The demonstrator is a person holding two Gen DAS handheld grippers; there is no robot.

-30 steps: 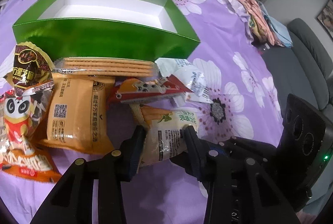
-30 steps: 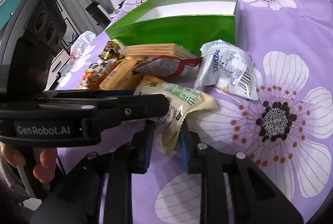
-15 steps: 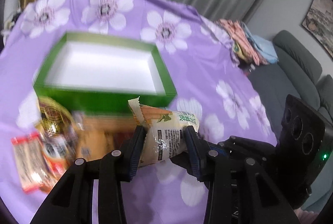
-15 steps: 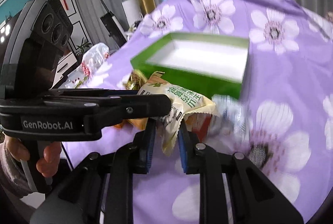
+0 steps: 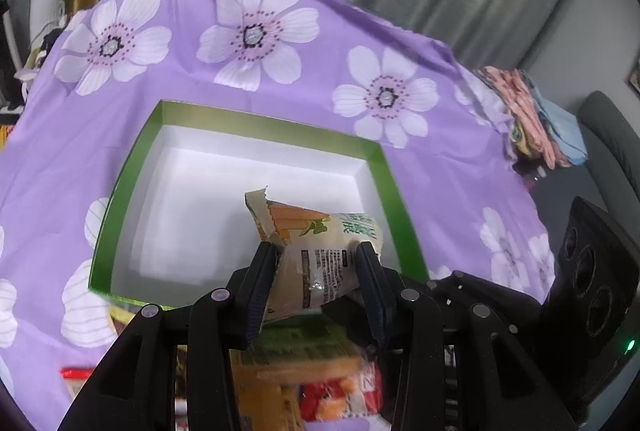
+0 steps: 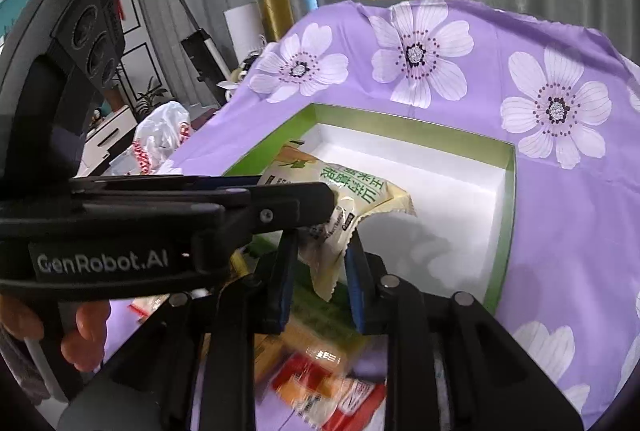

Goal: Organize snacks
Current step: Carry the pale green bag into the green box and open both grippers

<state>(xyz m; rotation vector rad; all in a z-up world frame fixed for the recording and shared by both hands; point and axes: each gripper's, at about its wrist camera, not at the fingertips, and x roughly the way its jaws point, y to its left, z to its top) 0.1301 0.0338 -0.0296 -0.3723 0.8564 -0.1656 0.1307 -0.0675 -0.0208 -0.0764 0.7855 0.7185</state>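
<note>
The snack packet (image 5: 320, 255) is hanging above the near right part of the green box (image 5: 120, 191), whose white inside is lying open and bare directly beneath and ahead of both tools, so the coming move looks like a short lowering and release rather than any further reach. The box is sitting on the purple flowered cloth (image 5: 240, 31) covering the desk, with its long axis running across the left wrist view, and the packet is lying roughly crosswise between the two tools, its torn-looking top corner pointing away toward the far wall of the box. The left tool (image 5: 316, 271) is pinching the packet's printed middle between narrowly set jaws, both pads pressing into the wrapper. The right tool (image 6: 320, 263) is taking the packet's crimped lower edge between its jaws; those jaws have just been opening, and in the right wrist view the edge is hanging between the pads with a gap showing at the left one, so it appears to be letting go. Judging from this, the left tool is carrying the weight and is the one placed to drop the packet in. The other snacks (image 6: 320, 371) are lying blurred on the cloth below the tools, just outside the box's near wall.
</note>
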